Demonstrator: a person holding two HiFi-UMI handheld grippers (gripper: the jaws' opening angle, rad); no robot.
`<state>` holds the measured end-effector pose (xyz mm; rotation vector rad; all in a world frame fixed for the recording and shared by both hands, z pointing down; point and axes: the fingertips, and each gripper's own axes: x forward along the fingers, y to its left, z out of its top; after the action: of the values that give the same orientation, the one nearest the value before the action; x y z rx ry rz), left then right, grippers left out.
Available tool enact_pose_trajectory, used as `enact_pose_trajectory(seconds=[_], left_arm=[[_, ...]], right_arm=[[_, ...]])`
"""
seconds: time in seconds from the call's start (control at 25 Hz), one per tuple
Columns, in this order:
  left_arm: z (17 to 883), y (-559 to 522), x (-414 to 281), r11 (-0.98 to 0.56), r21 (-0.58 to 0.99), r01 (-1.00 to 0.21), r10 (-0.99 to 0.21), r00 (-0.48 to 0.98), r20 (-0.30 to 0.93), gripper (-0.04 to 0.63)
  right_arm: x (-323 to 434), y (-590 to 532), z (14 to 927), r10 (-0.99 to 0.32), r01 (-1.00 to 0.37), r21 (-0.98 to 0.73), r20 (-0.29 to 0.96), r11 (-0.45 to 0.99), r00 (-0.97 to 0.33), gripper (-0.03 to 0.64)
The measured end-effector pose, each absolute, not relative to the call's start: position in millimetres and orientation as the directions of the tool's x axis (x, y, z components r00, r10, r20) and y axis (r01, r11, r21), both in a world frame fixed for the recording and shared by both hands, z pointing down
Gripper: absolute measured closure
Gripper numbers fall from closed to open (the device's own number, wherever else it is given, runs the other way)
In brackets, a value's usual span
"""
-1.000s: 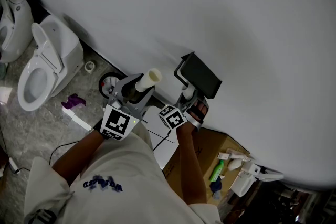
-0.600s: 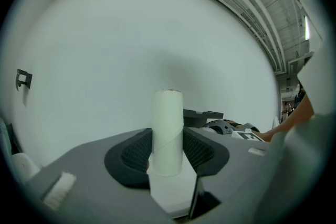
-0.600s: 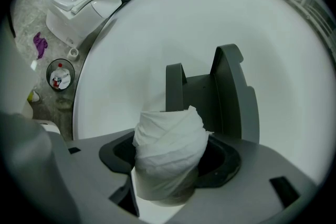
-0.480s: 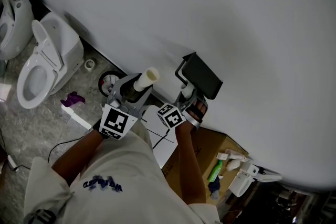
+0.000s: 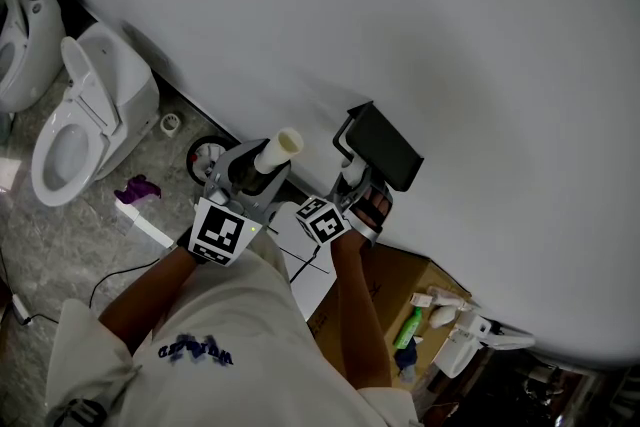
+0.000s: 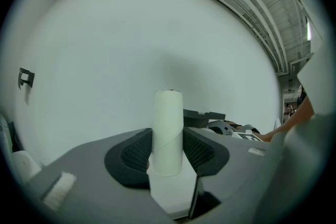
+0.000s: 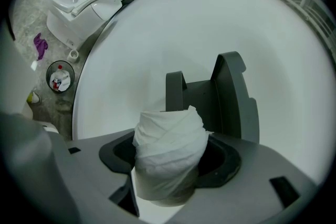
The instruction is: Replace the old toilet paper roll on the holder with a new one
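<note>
**New roll at the holder, old core held aside**

The person stands close to the wall (image 5: 450, 35), a gripper in each hand. The left gripper (image 6: 168, 150) is clamped on a bare cardboard tube (image 6: 168, 131), both ribbed pads pressed against its sides. The tube stands clear of the jaws, pointing at blank wall to the left of the holder. That looks like the spent core, kept out of the way so the other hand has room to work.

The right gripper (image 7: 170, 165) has its jaws spread wide around a toilet paper roll (image 7: 169, 157), soft and loosely wound, and grips it across its width. It is tipped slightly downward, with the roll just in front of the dark holder (image 7: 197, 102). The holder is fixed to the wall with its cover flap (image 7: 233, 94) raised beside it. With the flap up the bracket is open, and the roll seems lined up to go in, though it is not yet seated.

Along the foot of the wall stand a toilet (image 5: 90, 115) and a small waste bin (image 5: 208, 158), a likely place for the tube.
</note>
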<state>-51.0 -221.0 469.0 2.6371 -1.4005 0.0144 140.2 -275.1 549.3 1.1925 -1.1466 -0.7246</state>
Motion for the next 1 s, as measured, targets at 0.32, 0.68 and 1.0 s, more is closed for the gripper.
enact_pose_trajectory(seconds=[0.32,0.68,1.0], left_arm=[[470,-220,-54,-0.541,0.133,-0.831,-0.828,0.553,0.088,0.411],[471,-219,-54,-0.539,0.132,-0.832,-0.830,0.551,0.088,0.411],[474,-217,-58,-0.532,0.135,-0.836,-0.832,0.546,0.096,0.411]], right_arm=[[131,-278,548,-0.915,-0.122,0.957,0.287,0.263,0.282,0.313],[125,-280,547,-0.918,-0.119,0.957,0.286,0.263,0.273,0.313],[120,-280,547,-0.920,-0.131,0.956,0.290,0.263,0.265,0.313]])
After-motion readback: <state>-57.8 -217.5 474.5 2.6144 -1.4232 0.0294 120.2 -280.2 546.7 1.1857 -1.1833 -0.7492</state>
